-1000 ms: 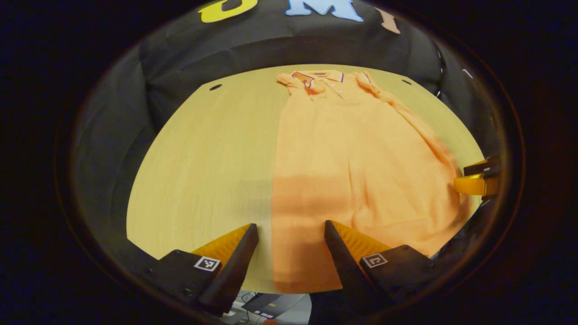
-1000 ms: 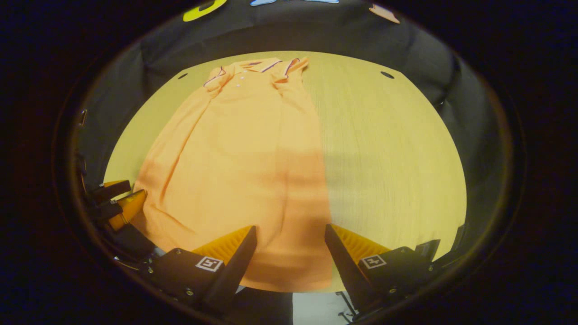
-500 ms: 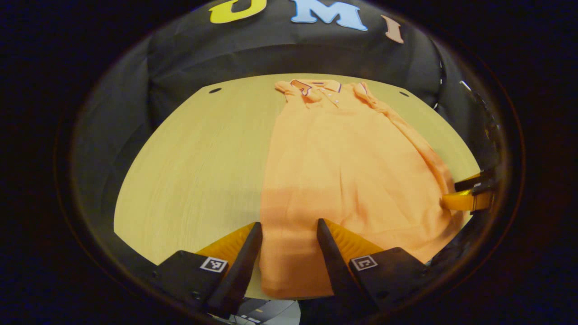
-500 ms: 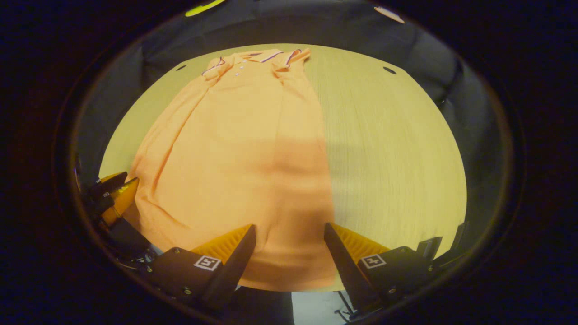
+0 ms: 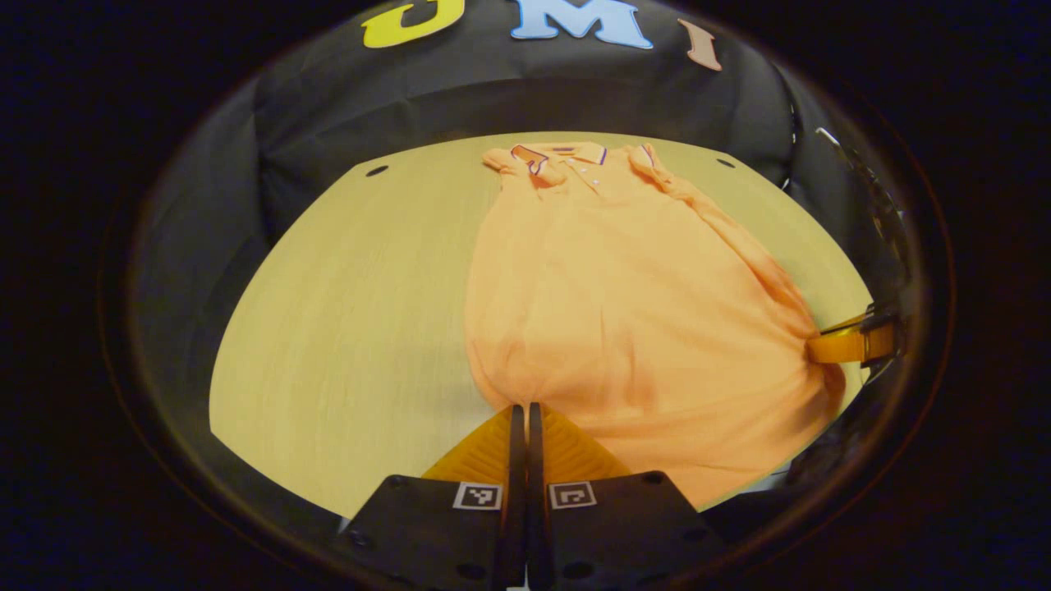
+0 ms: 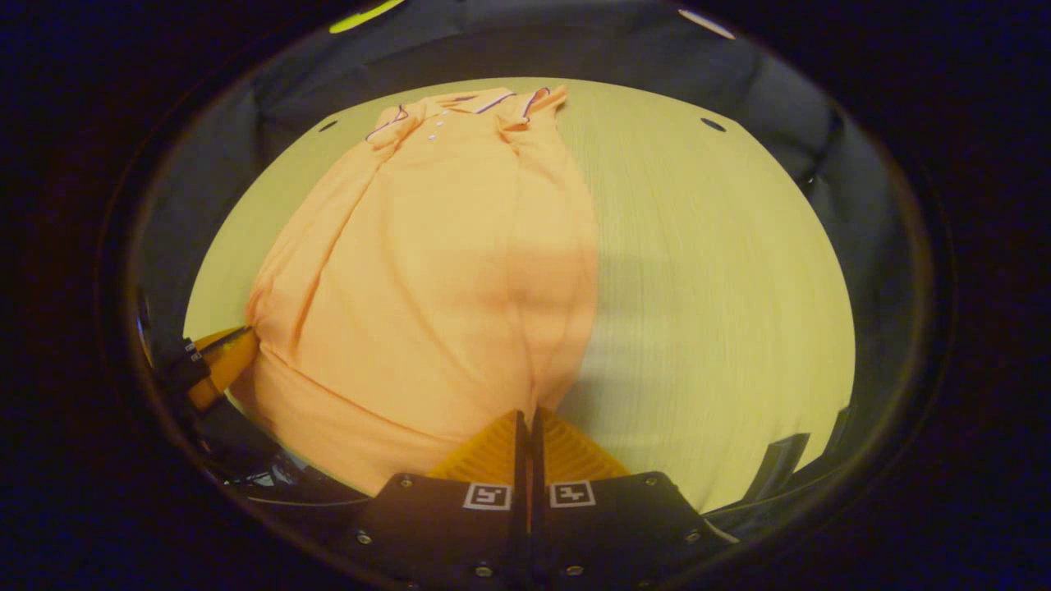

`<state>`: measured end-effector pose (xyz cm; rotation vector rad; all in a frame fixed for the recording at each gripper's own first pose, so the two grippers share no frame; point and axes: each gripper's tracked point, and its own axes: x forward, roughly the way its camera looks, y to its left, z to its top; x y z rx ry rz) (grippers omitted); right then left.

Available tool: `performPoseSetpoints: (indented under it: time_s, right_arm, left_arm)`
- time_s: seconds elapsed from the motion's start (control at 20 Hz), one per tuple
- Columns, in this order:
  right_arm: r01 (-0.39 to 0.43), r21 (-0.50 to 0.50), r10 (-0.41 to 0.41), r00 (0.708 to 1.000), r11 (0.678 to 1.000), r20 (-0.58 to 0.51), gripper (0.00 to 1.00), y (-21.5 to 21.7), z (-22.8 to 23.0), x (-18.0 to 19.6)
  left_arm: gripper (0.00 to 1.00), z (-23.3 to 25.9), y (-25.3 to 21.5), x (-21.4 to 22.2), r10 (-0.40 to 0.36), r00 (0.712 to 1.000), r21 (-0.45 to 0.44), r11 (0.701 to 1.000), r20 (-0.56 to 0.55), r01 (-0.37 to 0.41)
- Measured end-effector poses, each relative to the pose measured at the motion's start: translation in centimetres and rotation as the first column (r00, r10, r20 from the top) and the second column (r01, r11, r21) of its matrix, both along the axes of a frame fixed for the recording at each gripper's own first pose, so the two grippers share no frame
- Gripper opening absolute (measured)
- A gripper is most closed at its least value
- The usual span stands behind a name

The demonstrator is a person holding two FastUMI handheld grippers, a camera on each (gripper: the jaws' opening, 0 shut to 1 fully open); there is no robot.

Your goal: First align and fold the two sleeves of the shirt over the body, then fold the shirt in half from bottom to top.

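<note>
Left gripper view has the orange shirt point(image 5: 624, 295) lying lengthwise on the pale wood-grain table point(image 5: 345, 304), collar far, soft knit bunched at the hem. Left gripper point(image 5: 520, 408) pinches one hem corner, right gripper point(image 6: 525, 414) pinches the other, cloth gathering into folds.

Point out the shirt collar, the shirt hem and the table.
shirt collar point(image 5: 566, 154), left gripper view, striped edge.
shirt hem point(image 6: 328, 427), right gripper view, lifted bottom edge.
table point(image 5: 345, 312), left gripper view, bare top.
</note>
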<state>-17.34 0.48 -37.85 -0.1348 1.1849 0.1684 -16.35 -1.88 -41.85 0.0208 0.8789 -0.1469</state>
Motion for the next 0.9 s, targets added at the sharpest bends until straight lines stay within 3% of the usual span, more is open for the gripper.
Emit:
performPoseSetpoints:
  time_s: [0.4,0.65,0.9]
  right_arm:
    - [0.028,0.115,-0.028,1.000,0.993,-0.003,0.03,1.8,0.9,1.0]
    - [0.024,0.155,-0.033,0.998,0.988,0.054,0.02,2.7,3.4,4.6]
    - [0.012,0.174,-0.032,0.993,0.985,0.113,0.02,3.3,5.6,9.3]
  left_arm:
    - [0.07,2.3,0.9,1.4,0.038,0.999,-0.047,0.998,0.001,-0.037]
    - [0.07,5.1,1.7,5.3,0.090,0.995,-0.089,0.992,0.044,-0.086]
    - [0.07,6.9,2.3,10.8,0.091,0.992,-0.092,0.992,0.084,-0.083]
